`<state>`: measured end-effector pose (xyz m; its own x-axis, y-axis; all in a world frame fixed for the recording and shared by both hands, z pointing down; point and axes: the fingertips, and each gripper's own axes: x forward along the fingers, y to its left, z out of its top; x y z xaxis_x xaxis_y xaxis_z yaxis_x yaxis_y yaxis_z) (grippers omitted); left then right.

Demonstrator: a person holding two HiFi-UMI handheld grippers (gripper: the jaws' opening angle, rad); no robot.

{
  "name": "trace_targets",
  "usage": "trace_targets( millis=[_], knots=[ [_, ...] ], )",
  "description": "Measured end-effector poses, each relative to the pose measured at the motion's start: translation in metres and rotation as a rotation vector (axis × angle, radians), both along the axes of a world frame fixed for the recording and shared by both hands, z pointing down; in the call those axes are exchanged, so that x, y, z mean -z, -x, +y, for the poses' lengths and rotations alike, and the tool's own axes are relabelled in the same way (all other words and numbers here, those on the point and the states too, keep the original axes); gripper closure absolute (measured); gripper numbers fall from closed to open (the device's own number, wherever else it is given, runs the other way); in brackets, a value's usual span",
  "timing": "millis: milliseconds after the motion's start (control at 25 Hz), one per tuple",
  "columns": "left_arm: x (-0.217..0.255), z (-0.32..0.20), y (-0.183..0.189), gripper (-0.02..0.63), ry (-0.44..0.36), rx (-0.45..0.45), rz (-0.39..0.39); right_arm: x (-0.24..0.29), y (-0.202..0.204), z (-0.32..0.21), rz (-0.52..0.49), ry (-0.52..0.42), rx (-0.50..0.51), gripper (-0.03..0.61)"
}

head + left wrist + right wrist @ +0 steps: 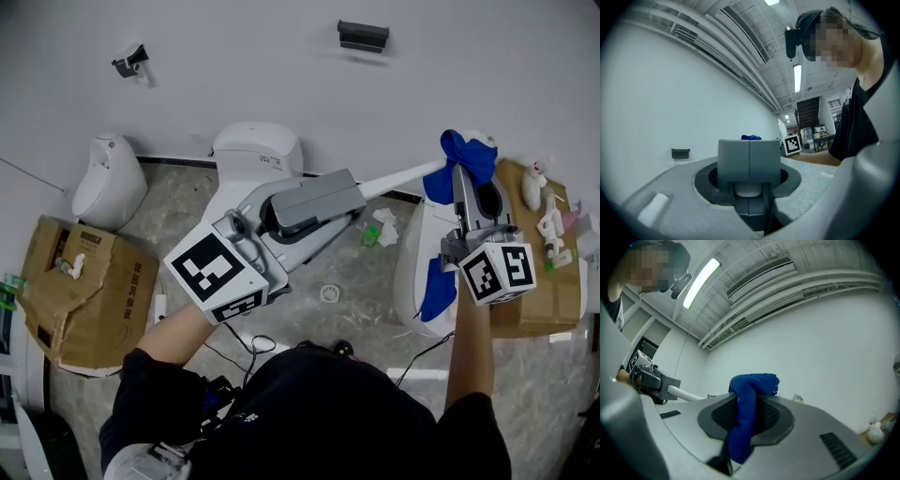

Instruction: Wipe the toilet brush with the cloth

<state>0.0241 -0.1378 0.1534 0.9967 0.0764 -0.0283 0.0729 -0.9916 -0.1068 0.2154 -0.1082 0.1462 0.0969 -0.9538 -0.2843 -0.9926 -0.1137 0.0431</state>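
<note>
The person's dark shirt (pixel 309 412) fills the bottom of the head view. Above it, the left gripper (pixel 354 197) is clamped on the white handle of the toilet brush (pixel 403 175), which runs off to the right. The handle's far end is wrapped in the blue cloth (pixel 466 155), which the right gripper (pixel 461 183) pinches, and a tail of cloth hangs down. A toilet (pixel 255 148) and a cardboard box (pixel 84 300) stand on the floor below.

In the left gripper view, the grey pads meet over the handle's round white end, and the cloth shows beyond.

In the right gripper view, the cloth sits bunched between the jaws and drapes over them. The handle leads left to the other gripper.
</note>
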Motion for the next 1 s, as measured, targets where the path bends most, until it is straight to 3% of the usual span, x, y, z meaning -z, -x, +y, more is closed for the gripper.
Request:
trace_targets(
  millis=[680,1000],
  knots=[
    [-0.002,-0.005,-0.003,0.459,-0.016,0.043,0.027,0.002,0.026,0.031,-0.002,-0.078,0.029,0.499],
    [0.010,-0.012,-0.004,0.460,0.007,0.042,0.056,-0.024,0.068,0.017,-0.008,-0.003,0.142,0.499]
  ],
)
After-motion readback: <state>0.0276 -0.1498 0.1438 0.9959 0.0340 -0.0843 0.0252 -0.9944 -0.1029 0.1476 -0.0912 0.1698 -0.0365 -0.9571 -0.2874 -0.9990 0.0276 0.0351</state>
